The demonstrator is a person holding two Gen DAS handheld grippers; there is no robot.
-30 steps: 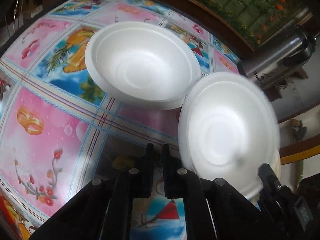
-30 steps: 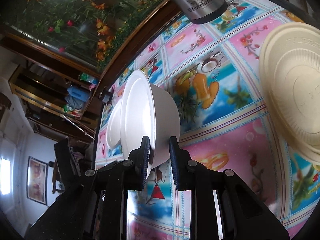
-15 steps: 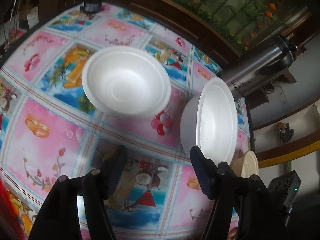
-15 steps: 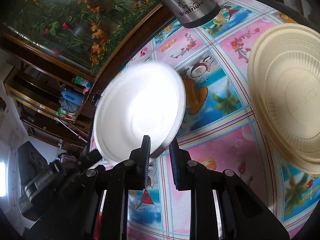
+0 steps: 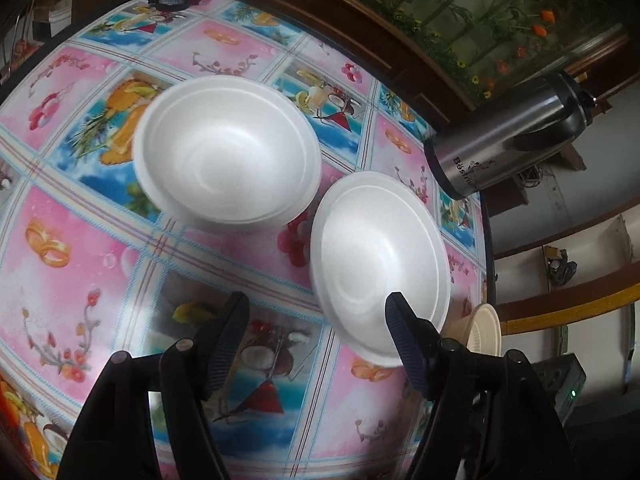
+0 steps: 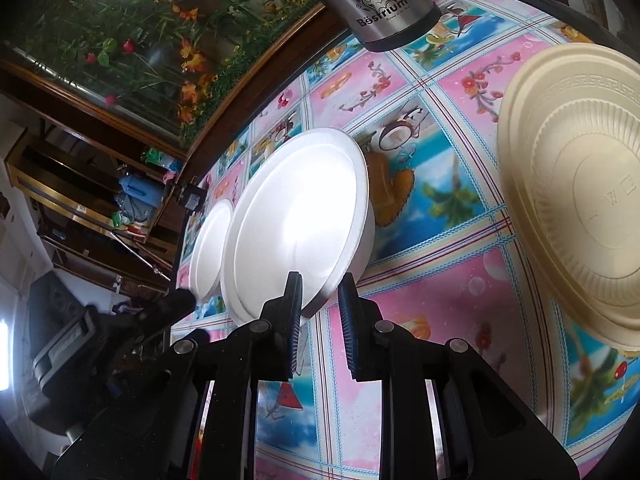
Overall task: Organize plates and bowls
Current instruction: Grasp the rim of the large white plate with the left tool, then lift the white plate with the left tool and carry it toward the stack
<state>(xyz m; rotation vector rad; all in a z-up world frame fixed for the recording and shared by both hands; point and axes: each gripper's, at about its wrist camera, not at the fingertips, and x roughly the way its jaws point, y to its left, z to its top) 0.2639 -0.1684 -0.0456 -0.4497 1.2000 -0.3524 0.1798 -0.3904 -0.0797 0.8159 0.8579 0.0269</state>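
Note:
One white foam bowl (image 5: pixel 228 160) rests upright on the flowered tablecloth (image 5: pixel 72 280). A second white foam bowl (image 5: pixel 380 260) is tilted up just to its right, and my right gripper (image 6: pixel 320 280) is shut on its near rim (image 6: pixel 316 300). In the right wrist view this held bowl (image 6: pixel 296 216) shows its inside, with the resting bowl (image 6: pixel 212 248) behind it. My left gripper (image 5: pixel 317 304) hangs above the cloth in front of both bowls. Its jaws are opening and nothing is between them. A cream plate (image 6: pixel 572 184) lies at the right.
A steel thermos jug (image 5: pixel 512 136) stands at the table's far right corner, seen also as the jug (image 6: pixel 380 0) in the right wrist view. The cream plate's edge (image 5: pixel 484 332) shows near the table's right edge. A dark wooden frame and plants lie beyond the table.
My left gripper went from shut to wide open and rose a little. The bowl in my right gripper swung from edge-on to facing the cameras; the other bowl stayed put.

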